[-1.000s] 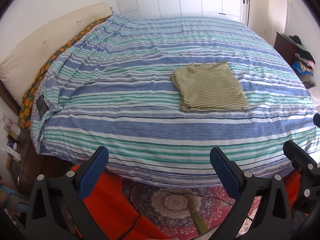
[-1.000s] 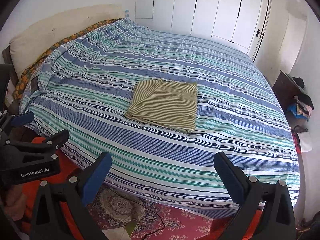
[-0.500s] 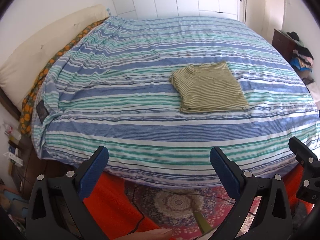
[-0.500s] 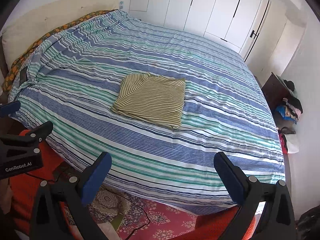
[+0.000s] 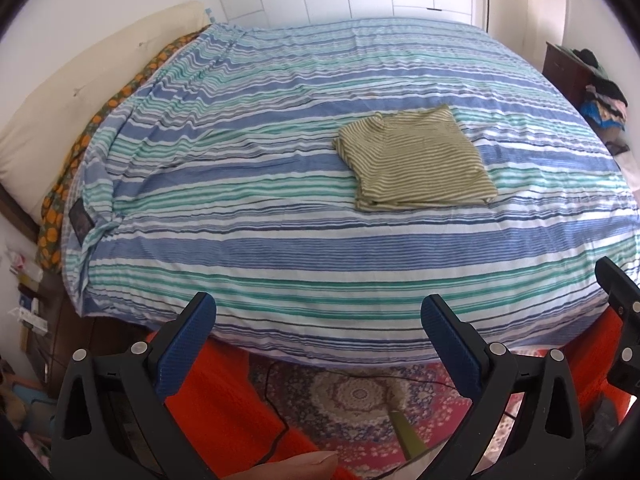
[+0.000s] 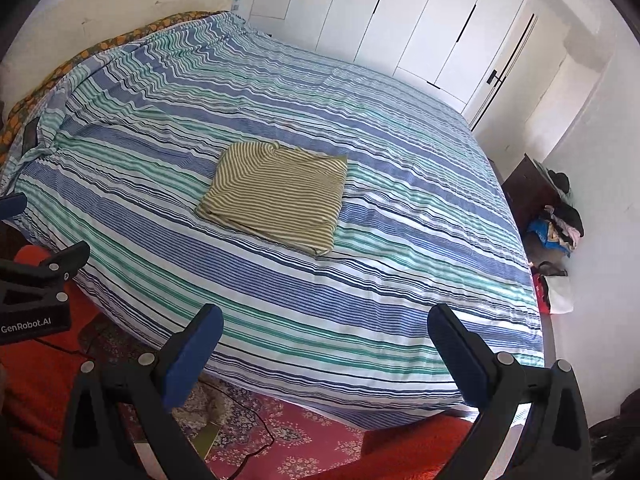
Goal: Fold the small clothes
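Note:
An olive and white striped garment [image 5: 416, 162] lies folded into a neat rectangle on the striped bedspread [image 5: 280, 208]; it also shows in the right wrist view [image 6: 276, 196]. My left gripper [image 5: 316, 312] is open and empty, held over the near edge of the bed, well short of the garment. My right gripper [image 6: 324, 330] is open and empty too, above the bed's near edge. The left gripper's body [image 6: 36, 292] shows at the left of the right wrist view.
A cream pillow [image 5: 80, 92] and orange-patterned sheet lie at the bed's head. White wardrobe doors [image 6: 400, 24] stand behind. A dark cabinet with piled clothes [image 6: 556, 216] stands right of the bed. A patterned rug [image 5: 360, 396] and cable lie on the floor.
Both grippers have risen and pulled back slightly from the bed, staying open. The folded garment has not moved.

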The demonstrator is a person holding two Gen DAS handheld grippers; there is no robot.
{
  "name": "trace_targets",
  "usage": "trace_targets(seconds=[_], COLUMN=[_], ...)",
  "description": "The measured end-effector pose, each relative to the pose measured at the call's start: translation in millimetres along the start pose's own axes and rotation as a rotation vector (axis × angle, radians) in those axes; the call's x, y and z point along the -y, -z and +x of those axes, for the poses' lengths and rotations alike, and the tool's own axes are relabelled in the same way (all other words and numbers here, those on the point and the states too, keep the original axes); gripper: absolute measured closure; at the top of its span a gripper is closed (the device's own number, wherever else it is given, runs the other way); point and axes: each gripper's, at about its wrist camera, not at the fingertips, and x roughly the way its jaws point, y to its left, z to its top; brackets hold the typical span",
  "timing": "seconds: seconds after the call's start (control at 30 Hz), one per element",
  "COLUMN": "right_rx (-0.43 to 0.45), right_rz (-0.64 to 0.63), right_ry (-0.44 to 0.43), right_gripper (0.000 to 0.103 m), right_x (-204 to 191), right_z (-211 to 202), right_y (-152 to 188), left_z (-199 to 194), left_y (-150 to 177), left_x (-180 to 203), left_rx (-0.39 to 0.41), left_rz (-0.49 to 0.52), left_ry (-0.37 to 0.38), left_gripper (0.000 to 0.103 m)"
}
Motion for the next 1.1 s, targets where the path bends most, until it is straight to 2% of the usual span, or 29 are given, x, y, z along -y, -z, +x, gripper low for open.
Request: trace_targets(seconds=[0.23,0.5,0.93,1.1], right_rx=[-0.001,-0.009,-0.062,-0.082], right_rz=[-0.003,0.014,0.066,0.1], right_ry=[0.004,-0.031,-0.143,-0.21], right_gripper=[0.002,0.002,0.002,0.002], right_x=[-0.9,-2.4,-3.5,-1.0], right_z=[0.5,3.1,7.3,3.6], right_y=[0.3,0.6,0.2,-2.6], left_z=[-3.4,-4.7,-7.3,-11.7], left_y=[-1.5,-1.4,0.0,-3.3], left_x=[2.5,2.0,4.7,0.7], left_rx=[0.01,0.01,0.012,0.017], left_rz=[0.011,0.009,0.013,0.002], left_ry=[-0.005,0.003,0.01,0.024], left_gripper=[0.001,0.001,0.001,0.001])
